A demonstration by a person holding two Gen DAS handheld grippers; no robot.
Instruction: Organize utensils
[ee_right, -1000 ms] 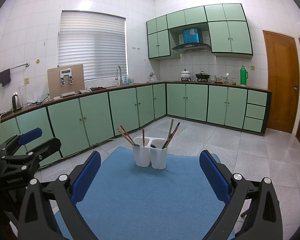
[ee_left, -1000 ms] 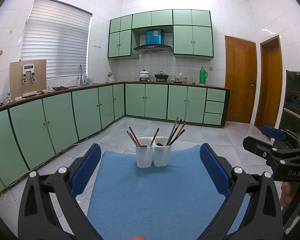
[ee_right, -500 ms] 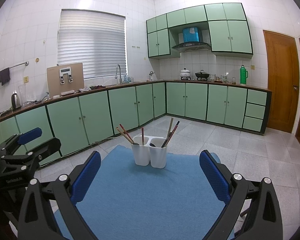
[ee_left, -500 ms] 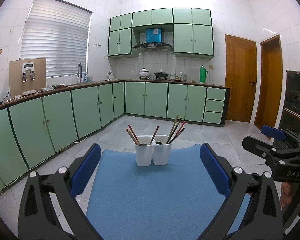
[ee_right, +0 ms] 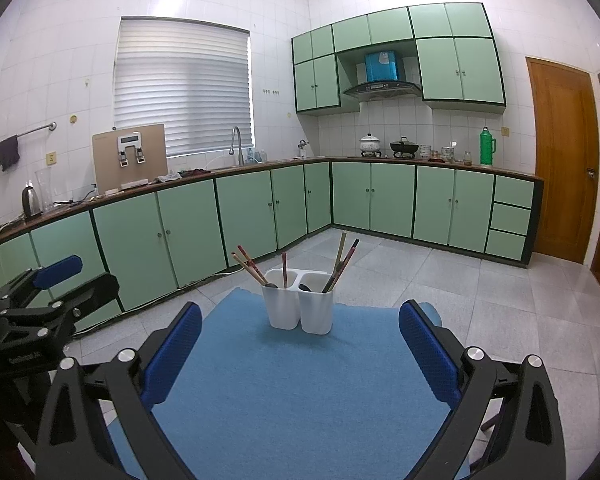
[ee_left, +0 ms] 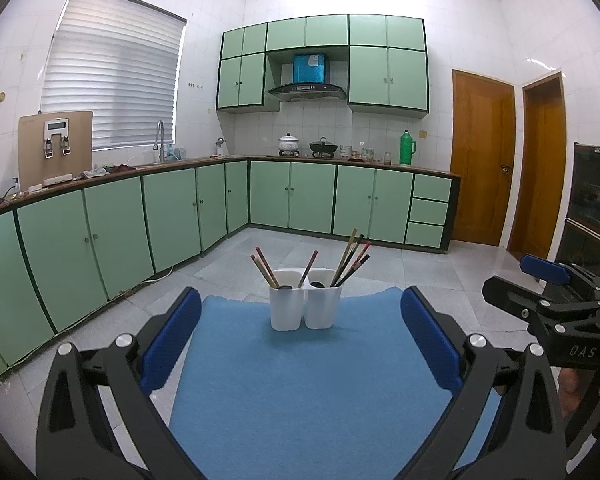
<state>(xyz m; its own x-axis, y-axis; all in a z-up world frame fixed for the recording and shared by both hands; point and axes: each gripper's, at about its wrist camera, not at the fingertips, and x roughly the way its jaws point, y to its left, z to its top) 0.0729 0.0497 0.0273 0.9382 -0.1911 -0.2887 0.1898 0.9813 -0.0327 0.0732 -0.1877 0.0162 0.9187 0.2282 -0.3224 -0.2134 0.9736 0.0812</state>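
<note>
A white two-cup utensil holder [ee_left: 305, 305] stands at the far end of a blue mat [ee_left: 300, 392]; it also shows in the right wrist view [ee_right: 298, 306]. Its left cup holds a few chopsticks [ee_left: 266, 270], its right cup several more [ee_left: 350, 258]. A dark spoon end shows in each cup. My left gripper [ee_left: 300, 336] is open and empty, held back from the holder. My right gripper [ee_right: 300, 338] is open and empty, also held back from it. Each gripper shows at the edge of the other's view: the right one [ee_left: 548, 296], the left one [ee_right: 48, 292].
The mat [ee_right: 296, 392] covers a small table above a grey tiled floor [ee_left: 440, 276]. Green cabinets [ee_left: 140, 224] with a worktop run along the left and back walls. Wooden doors [ee_left: 482, 160] stand at the right.
Both views have tilted up slightly, so the holder sits a little higher in frame. Both grippers stay open and empty.
</note>
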